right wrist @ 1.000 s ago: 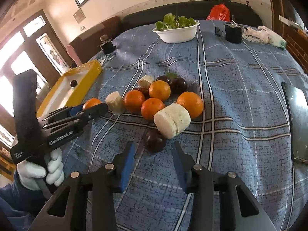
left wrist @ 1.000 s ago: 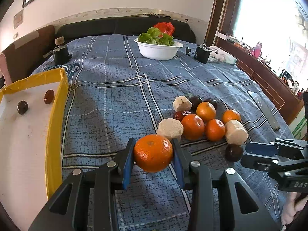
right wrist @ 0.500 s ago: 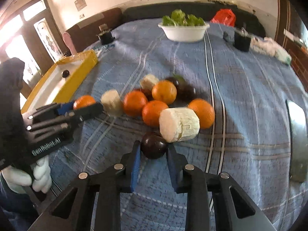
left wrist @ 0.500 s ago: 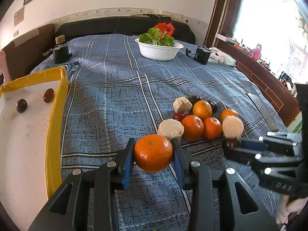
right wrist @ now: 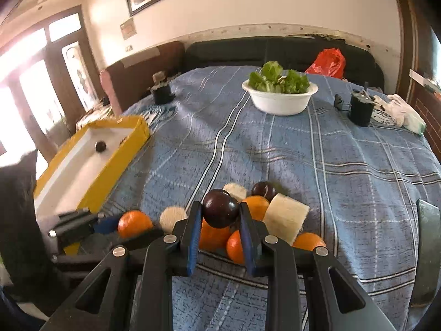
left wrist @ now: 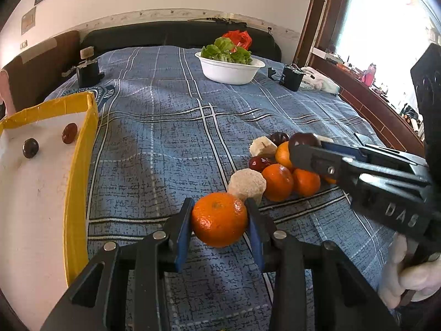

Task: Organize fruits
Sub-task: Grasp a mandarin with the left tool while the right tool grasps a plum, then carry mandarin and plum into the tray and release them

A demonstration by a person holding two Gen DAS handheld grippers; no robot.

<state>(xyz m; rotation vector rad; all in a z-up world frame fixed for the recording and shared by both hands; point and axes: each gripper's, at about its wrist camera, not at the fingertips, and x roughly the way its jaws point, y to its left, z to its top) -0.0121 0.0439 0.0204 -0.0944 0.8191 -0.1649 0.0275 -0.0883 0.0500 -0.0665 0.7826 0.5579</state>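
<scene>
In the left wrist view, the left gripper sits at the bottom centre of the frame, its blue-padded jaws pressed on either side of an orange held clear above the cloth. In the right wrist view, the right gripper is likewise low and central, its jaws clamped on a dark plum; the same gripper reaches in from the right edge of the left view, with a white-gloved hand on its grip at the lower right.

Just beyond both sets of jaws lies the fruit pile: several oranges, dark plums, a red fruit and pale cut chunks, touching one another on the blue plaid cloth, right of centre in the left view and directly behind the held plum in the right view. One pale chunk sits immediately behind the held orange.

Along the left edge of the left view stands a yellow-rimmed tray with a white floor, holding a dark round fruit and a reddish one, apart from each other. In the right view the tray appears at middle left.

Farther back, upper centre of both frames, a white bowl holds green leaves. A red bag lies behind it. A small black object and a white glove lie to the right of the bowl, and another small black object stands at the cloth's far left.
</scene>
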